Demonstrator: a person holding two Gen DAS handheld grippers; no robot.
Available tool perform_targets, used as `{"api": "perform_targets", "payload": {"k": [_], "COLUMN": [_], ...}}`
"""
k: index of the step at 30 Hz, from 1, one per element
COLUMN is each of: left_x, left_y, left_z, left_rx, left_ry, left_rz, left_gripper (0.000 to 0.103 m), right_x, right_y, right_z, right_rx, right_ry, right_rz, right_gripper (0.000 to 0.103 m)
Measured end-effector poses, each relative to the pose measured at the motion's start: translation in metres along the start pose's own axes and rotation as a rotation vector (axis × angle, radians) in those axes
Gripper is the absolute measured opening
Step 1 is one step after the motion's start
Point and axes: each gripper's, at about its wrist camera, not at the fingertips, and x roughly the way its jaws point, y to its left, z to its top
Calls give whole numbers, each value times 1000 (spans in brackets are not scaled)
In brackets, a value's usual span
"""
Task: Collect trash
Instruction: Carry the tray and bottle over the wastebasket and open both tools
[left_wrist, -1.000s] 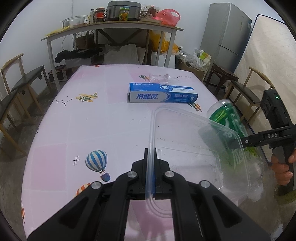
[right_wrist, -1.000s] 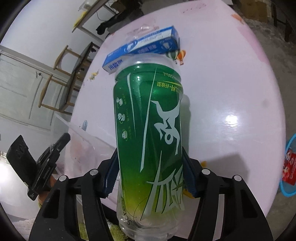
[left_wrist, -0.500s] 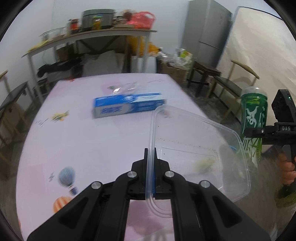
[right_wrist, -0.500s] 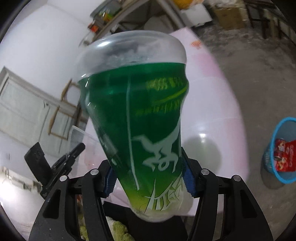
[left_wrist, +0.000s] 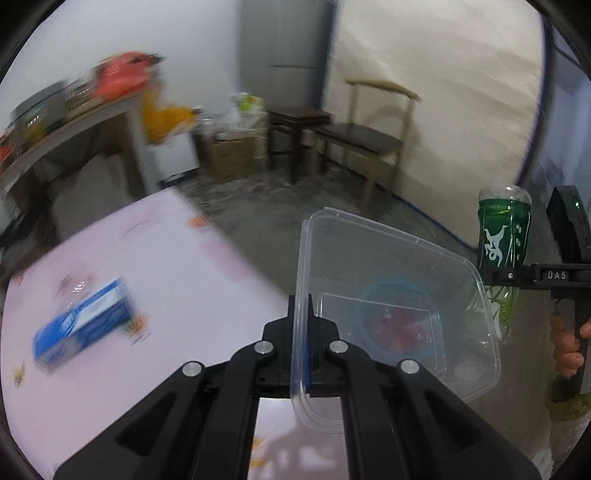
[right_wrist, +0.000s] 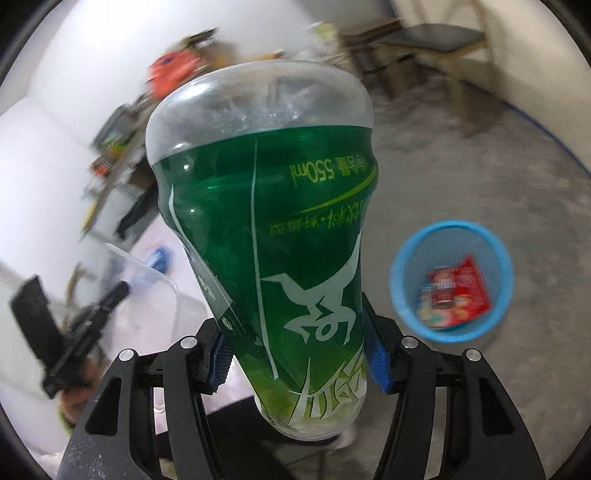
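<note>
**Plastic items in transit to the bin**

Your left gripper (left_wrist: 302, 325) is clamped on the rim of one clear plastic container (left_wrist: 391, 314). Your right gripper (right_wrist: 295, 354) grips one green bottle (right_wrist: 266, 236), held base-up. A second ago both views faced the pink table (left_wrist: 147, 266); they now face the floor, so you have turned toward disposal. One blue bin (right_wrist: 452, 280), already holding wrappers, stands ahead. One toothpaste box (left_wrist: 83, 325) remains uncollected on the table.

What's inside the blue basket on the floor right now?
The blue basket holds red snack wrappers, blurred, lying against its far side. What is printed on them and anything beneath them cannot be made out; the near wall hides the bottom.
</note>
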Motion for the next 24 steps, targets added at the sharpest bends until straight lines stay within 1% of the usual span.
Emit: {"api": "perform_targets", "payload": {"k": [2, 3, 4, 5, 9, 11, 14, 15, 17, 18, 19, 20, 21, 23, 24], "left_x": [31, 52, 69, 83, 148, 185, 227, 243, 262, 271, 280, 286, 288, 286, 285], "left_y": [-29, -45, -57, -65, -102, -122, -139, -146, -153, -157, -163, -167, -170, -177, -178], "left_z": [13, 19, 22, 24, 30, 31, 29, 28, 26, 24, 22, 20, 19, 16, 15], "left_rx": [62, 94, 117, 133, 205, 242, 269, 274, 282, 289, 306, 320, 334, 381, 392], "left_ry": [38, 68, 95, 115, 211, 255, 303, 319, 329, 335, 348, 353, 348, 304, 294], "left_rz": [-17, -21, -28, -31, -16, 9, 40, 50, 53, 51, 57, 54, 51, 71, 75], "left_gripper": [2, 2, 2, 2, 2, 2, 3, 4, 6, 9, 15, 30, 44, 51, 53], "right_x": [2, 6, 11, 11, 33, 46, 73, 79, 90, 99, 107, 119, 128, 146, 154], "right_y": [-31, -39, -54, -69, -112, -128, -139, -143, -151, -156, -152, -156, -159, -166, -170], "right_z": [3, 3, 4, 1, 5, 9, 18, 19, 19, 19, 14, 13, 12, 7, 4], "right_rx": [45, 60, 83, 101, 177, 194, 206, 207, 204, 203, 203, 211, 219, 235, 238], "right_ry": [-20, -23, -27, -28, -23, -30, -34, -37, -42, -40, -35, -19, 1, 42, 59], "right_rz": [-67, -88, -116, -131, -174, -215, -283, -288, -298, -312, -316, -315, -317, -318, -316], "right_gripper": [56, 57, 57, 57, 57, 57, 57, 57, 57, 57, 59, 60, 62, 67, 67]}}
